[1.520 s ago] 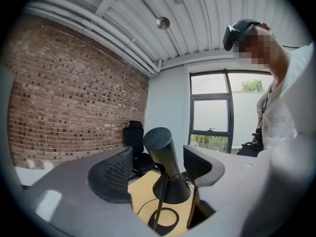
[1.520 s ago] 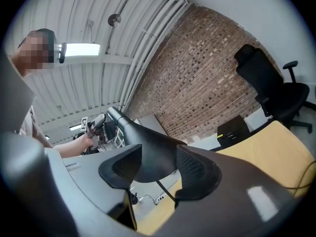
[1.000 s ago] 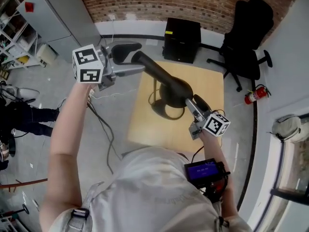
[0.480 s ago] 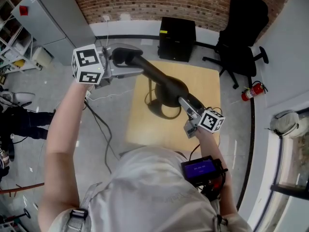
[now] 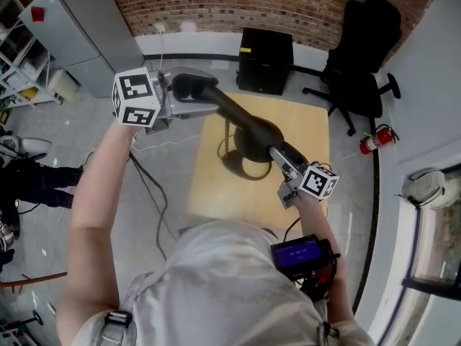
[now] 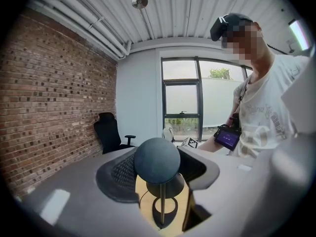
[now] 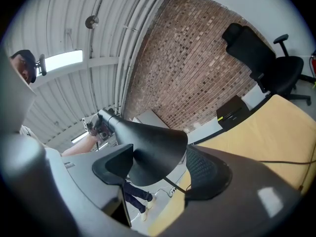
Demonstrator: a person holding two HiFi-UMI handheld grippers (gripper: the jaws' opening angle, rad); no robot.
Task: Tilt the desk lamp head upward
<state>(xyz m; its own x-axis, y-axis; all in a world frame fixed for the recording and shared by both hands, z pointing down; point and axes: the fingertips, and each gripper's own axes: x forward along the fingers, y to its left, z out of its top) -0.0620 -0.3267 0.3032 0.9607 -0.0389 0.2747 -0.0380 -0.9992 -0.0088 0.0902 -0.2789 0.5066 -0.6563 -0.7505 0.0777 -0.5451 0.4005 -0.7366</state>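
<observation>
Steadying the rounded rear end [image 6: 157, 160] of the desk lamp head [image 5: 253, 130], the left gripper [image 5: 189, 96] has just been closing, its pads now on it, above the table's [image 5: 310, 143] left edge. Farther right, the right gripper [image 5: 281, 158] pinches the shade [image 7: 148, 147]. Raising that side slowly, while the left gripper acts as pivot, looks the surest way to tilt it.

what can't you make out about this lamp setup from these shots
- Joint between the black horn-shaped lamp head and its thin stem: covered by the head in the head view, behind the head's rounded end in the left gripper view.
- Inside of the head's wide end: no view looks clearly into it.
- Writing on the blue screen: head view, too small.
- Near edge of the light wooden table: head view, partly behind the person's white shirt.
</observation>
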